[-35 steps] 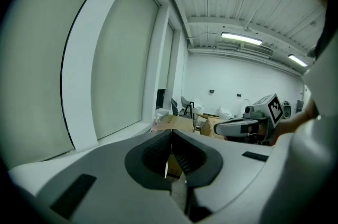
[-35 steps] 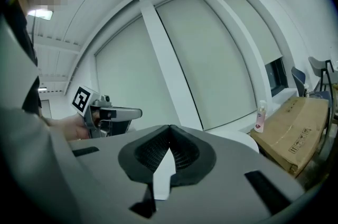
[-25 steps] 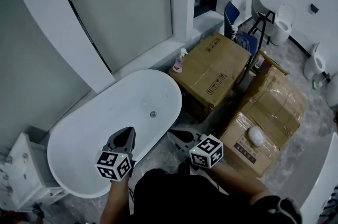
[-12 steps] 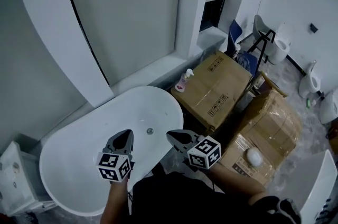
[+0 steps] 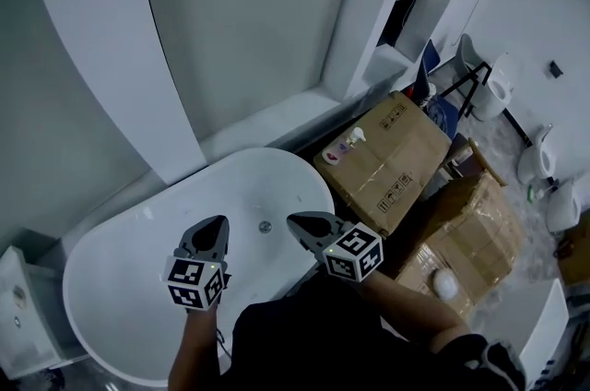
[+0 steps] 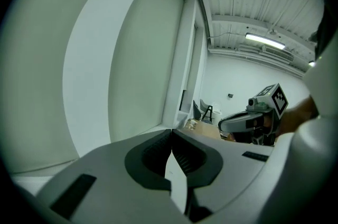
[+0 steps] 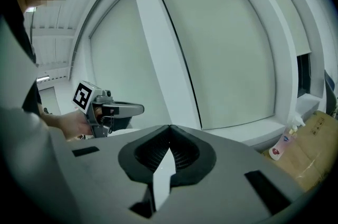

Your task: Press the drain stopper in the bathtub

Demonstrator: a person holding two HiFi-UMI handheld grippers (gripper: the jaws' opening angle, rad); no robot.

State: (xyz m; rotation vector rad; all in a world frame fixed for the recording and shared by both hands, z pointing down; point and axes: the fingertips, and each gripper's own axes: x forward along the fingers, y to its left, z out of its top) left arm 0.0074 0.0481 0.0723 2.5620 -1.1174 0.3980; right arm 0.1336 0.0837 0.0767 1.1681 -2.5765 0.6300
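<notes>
A white oval bathtub (image 5: 138, 278) lies below me, with a small round metal drain stopper (image 5: 265, 227) in its floor. My left gripper (image 5: 218, 221) hangs over the tub just left of the stopper, its jaws closed tip to tip on nothing. My right gripper (image 5: 292, 220) hovers just right of the stopper above the tub's rim, also shut and empty. In the left gripper view the left gripper (image 6: 171, 133) points toward the wall and the right gripper (image 6: 253, 118) shows beside it. In the right gripper view the right gripper (image 7: 170, 129) faces the left gripper (image 7: 138, 108).
Large cardboard boxes (image 5: 392, 160) stand right of the tub, with a pump bottle (image 5: 346, 144) on the nearest. Another box (image 5: 475, 237) carries a white round object (image 5: 444, 284). A window ledge (image 5: 277, 125) runs behind the tub. A white cabinet (image 5: 18, 306) stands at the left.
The view has shifted so the tub and boxes sit lower right. Both grippers have moved forward over the tub and now flank the drain stopper.
</notes>
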